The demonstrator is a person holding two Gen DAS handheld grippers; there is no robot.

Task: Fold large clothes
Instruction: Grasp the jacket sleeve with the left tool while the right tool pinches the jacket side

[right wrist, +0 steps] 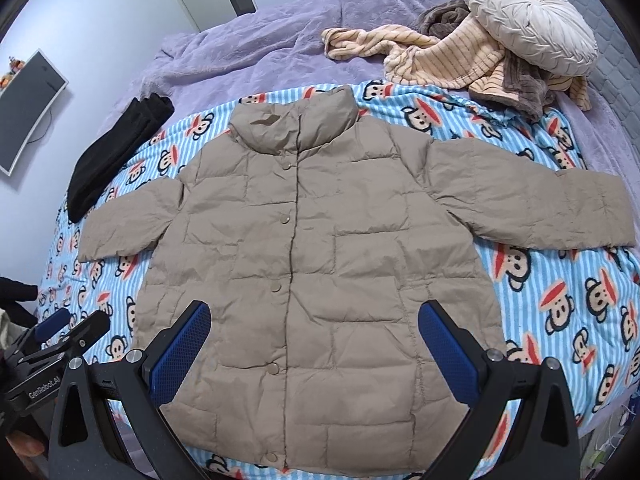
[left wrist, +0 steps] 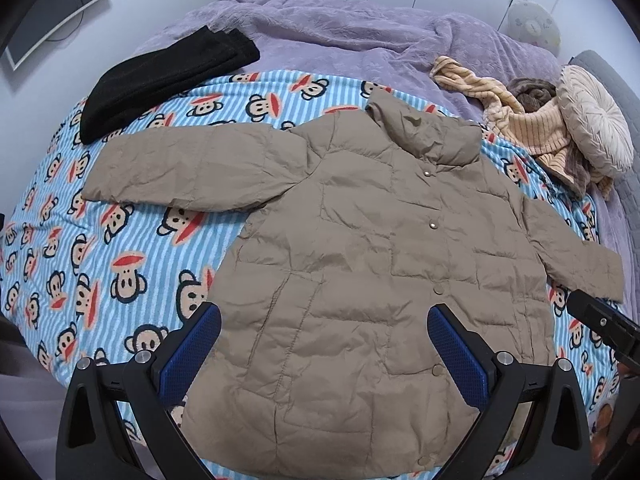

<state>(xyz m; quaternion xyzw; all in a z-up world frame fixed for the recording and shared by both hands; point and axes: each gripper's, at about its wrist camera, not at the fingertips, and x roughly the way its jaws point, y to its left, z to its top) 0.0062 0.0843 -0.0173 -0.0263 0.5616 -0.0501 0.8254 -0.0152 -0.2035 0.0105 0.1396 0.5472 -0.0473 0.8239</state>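
While spread flat and snapped shut, jacket not yet folded.

Nearest, left gripper spread wide and holding nothing, poised above the hem; right gripper likewise spread and empty, over the lower front. Beyond them, jacket front-up on the monkey blanket across the bed, collar pointing away, both sleeves stretched out to the sides, no crease or tuck anywhere. Judged as the very start: laid out and smoothed, but sleeves still to be brought in, then body to be doubled over. Farther back, black garment lying rolled or folded beside the left sleeve, apart from it. Farthest, striped clothes heaped under a round cushion on the purple cover, seemingly still waiting.
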